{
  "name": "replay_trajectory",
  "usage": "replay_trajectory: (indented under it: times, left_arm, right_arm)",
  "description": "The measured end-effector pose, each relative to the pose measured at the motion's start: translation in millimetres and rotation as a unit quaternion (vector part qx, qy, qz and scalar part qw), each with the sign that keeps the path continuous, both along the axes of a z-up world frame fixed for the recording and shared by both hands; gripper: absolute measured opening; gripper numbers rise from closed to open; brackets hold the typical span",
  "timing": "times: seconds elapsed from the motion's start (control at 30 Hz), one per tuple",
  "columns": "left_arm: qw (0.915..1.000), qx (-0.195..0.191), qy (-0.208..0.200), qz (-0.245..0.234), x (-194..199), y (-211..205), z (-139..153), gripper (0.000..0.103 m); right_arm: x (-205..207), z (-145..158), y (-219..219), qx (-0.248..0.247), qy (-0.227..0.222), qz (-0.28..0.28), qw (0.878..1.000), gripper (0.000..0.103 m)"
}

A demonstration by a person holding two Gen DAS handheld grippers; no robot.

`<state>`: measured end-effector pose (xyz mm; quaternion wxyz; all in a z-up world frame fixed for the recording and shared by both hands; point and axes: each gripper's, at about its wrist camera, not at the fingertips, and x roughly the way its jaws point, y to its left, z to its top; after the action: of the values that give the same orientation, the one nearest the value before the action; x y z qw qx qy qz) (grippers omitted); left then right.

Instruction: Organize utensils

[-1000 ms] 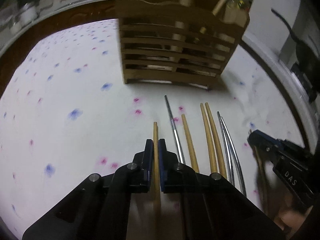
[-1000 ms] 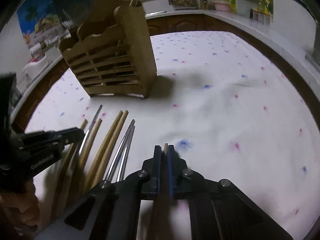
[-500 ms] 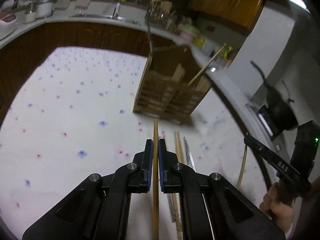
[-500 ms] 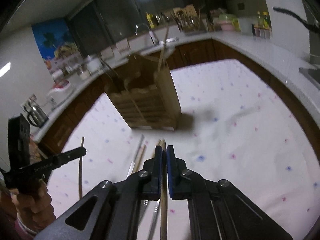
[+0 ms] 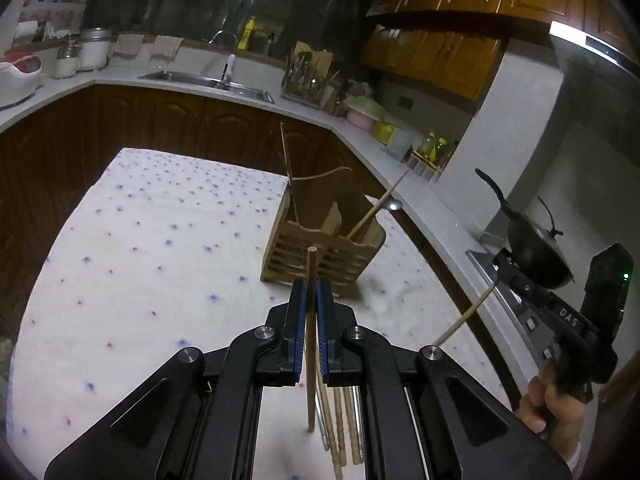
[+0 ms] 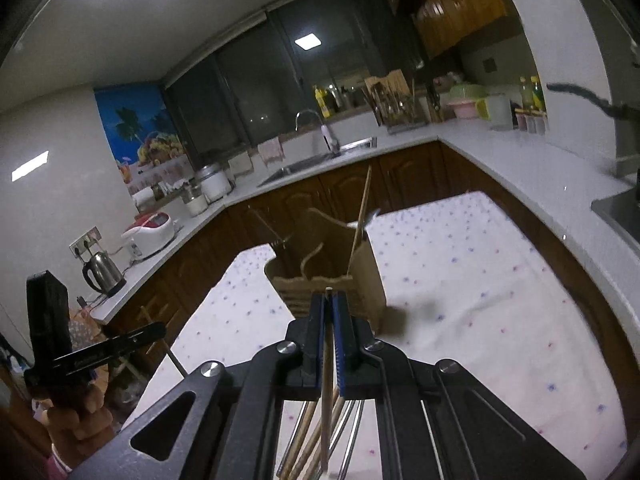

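Note:
My left gripper (image 5: 311, 286) is shut on a wooden chopstick (image 5: 311, 340), held up above the table and pointing toward the slatted wooden utensil holder (image 5: 324, 248). My right gripper (image 6: 329, 298) is shut on another wooden chopstick (image 6: 327, 364), also lifted and facing the holder (image 6: 332, 280). Each gripper shows in the other's view: the right gripper (image 5: 504, 270) at the right with its chopstick (image 5: 464, 320), the left gripper (image 6: 158, 330) at the left. Several wooden chopsticks (image 5: 344, 424) and metal chopsticks (image 6: 352, 420) lie on the cloth below. A long-handled spoon (image 5: 376, 208) leans in the holder.
The table carries a white cloth with blue and pink dots (image 5: 140, 260). A counter with a sink (image 5: 208, 80) wraps around behind it. A black wok (image 5: 536, 252) sits on the stove at right; a kettle (image 6: 102, 274) and a rice cooker (image 6: 154, 228) stand at left.
Both grippers have risen off the table, each carrying its chopstick, and tilted up toward level. The holder now appears farther off and lower, and the remaining chopsticks lie beneath the grippers.

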<state>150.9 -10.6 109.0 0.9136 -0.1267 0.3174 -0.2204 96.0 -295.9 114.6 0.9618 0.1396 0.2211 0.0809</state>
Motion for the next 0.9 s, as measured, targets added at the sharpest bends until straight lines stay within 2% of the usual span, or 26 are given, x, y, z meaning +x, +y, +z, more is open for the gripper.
replay_trajectory:
  times: [0.53,0.77,0.9]
  left_arm:
    - [0.9994,0.001,-0.031,0.015,15,-5,24,0.004]
    - [0.9971,-0.003,-0.070,0.030,30,-8,50,0.004]
    - [0.9934,-0.014,-0.104,0.046,43,-7,75,0.004]
  right_arm:
    - [10,18,-4,-0.005,-0.026,-0.002,1.000,0.004]
    - [20,41,-8,-0.011,-0.056,-0.010,0.998,0.004]
    - [31,58,-11,-0.009,-0.080,-0.021,0.997,0.004]
